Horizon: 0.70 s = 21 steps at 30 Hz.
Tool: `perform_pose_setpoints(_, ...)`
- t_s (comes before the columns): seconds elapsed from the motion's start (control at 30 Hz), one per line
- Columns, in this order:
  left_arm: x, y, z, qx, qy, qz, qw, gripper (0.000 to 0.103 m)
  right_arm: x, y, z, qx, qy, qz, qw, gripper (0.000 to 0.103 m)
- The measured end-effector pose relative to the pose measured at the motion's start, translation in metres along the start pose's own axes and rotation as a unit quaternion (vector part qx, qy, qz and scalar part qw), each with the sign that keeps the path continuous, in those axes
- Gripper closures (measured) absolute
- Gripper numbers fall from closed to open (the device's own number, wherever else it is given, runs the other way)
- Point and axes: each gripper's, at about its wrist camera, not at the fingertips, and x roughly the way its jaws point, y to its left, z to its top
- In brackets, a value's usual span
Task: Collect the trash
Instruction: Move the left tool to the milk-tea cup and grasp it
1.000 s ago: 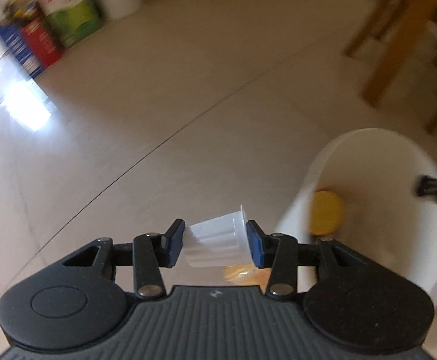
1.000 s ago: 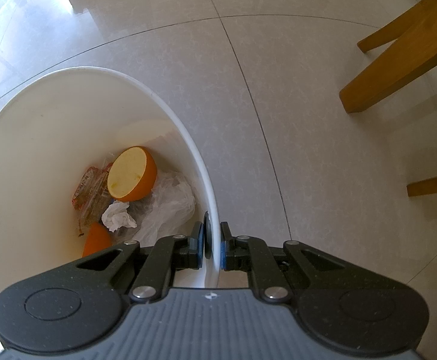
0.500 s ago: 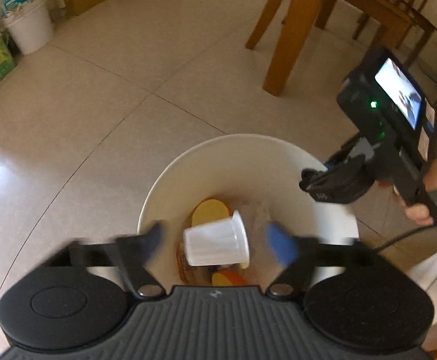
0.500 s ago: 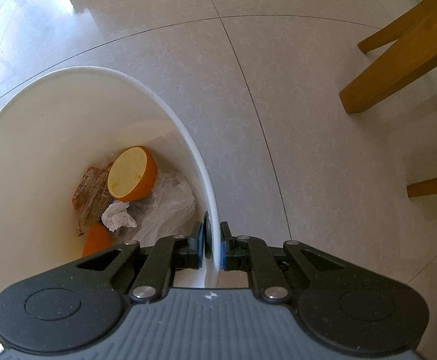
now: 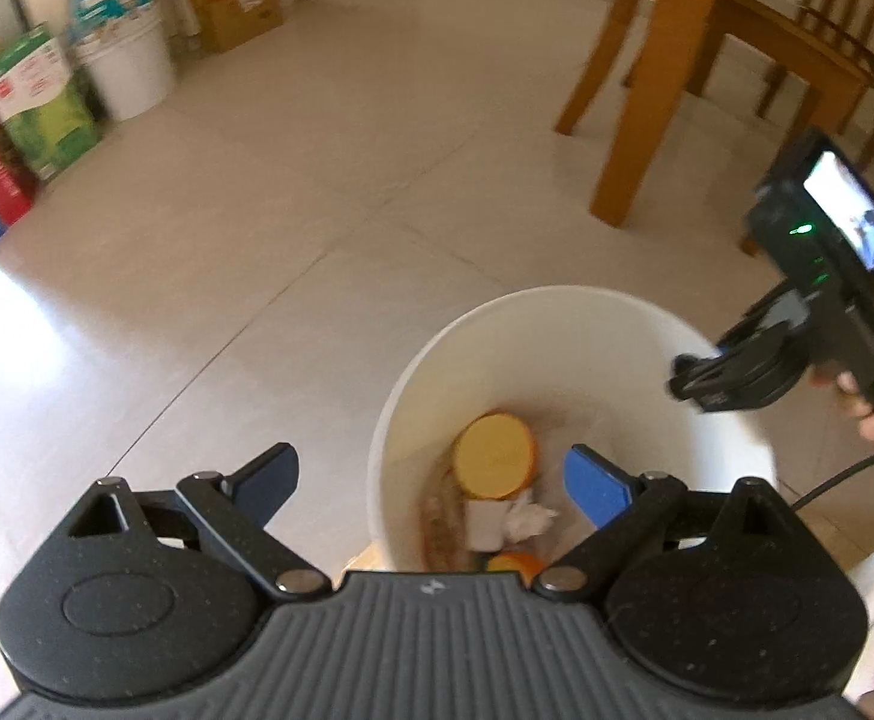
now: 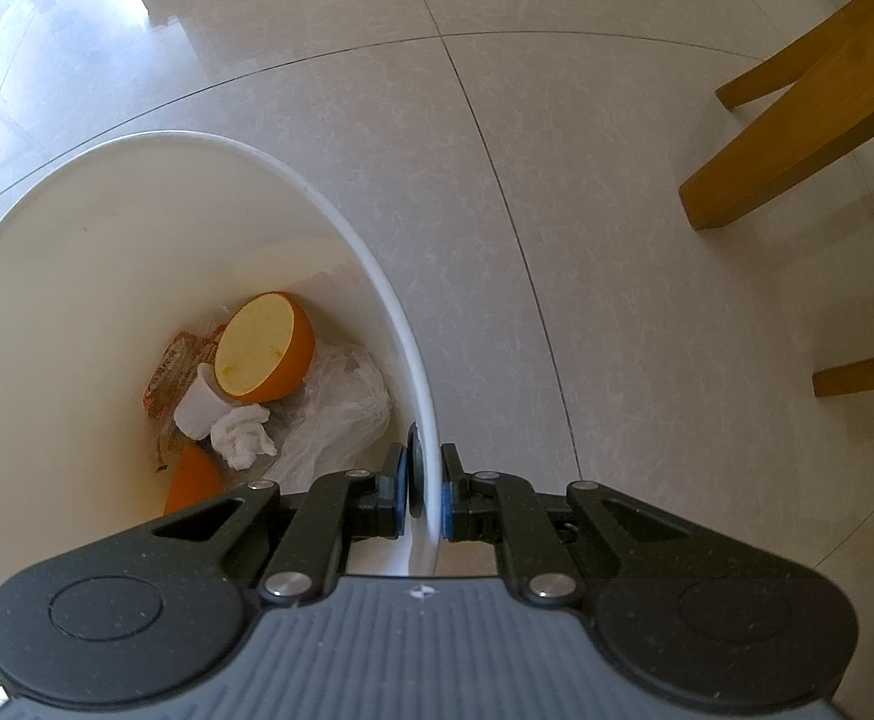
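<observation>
Now the left gripper (image 5: 431, 483) hovers above the white bin (image 6: 371, 276) with its fingers spread wide and empty. The right gripper (image 6: 424, 495) pinches the bin's near rim, likely to steady it, and a small white cup (image 6: 197, 405) lies inside among orange halves (image 6: 266, 348) and crumpled tissue (image 6: 242, 435).

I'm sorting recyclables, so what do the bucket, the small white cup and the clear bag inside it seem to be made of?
Bucket: likely plastic, with a smooth white wall and a thin rolled rim.
Small white cup: probably thin plastic, matte and slightly translucent.
Clear bag: plastic film, crinkled, see-through and glossy.
</observation>
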Motion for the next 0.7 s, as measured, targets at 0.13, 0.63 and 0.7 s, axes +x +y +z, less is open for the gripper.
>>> perform_pose_setpoints(0.13, -0.007, 0.029, -0.020, -0.031, 0.005, 0.029, 0.9991, 0.008, 0.000, 0.001, 0.000, 0.000, 0.000, -0.001, 1.000, 0.090)
perform_pose_setpoints(0.63, 0.060, 0.087, -0.140, -0.157, 0.065, 0.100, 0.9805, 0.008, 0.000, 0.002, -0.001, 0.000, 0.000, -0.003, 1.000, 0.090)
perform_pose_setpoints(0.7, 0.081, 0.080, -0.157, -0.173, 0.070, 0.086, 0.9787, 0.008, 0.000, 0.002, -0.001, 0.001, 0.000, -0.003, 1.000, 0.090)
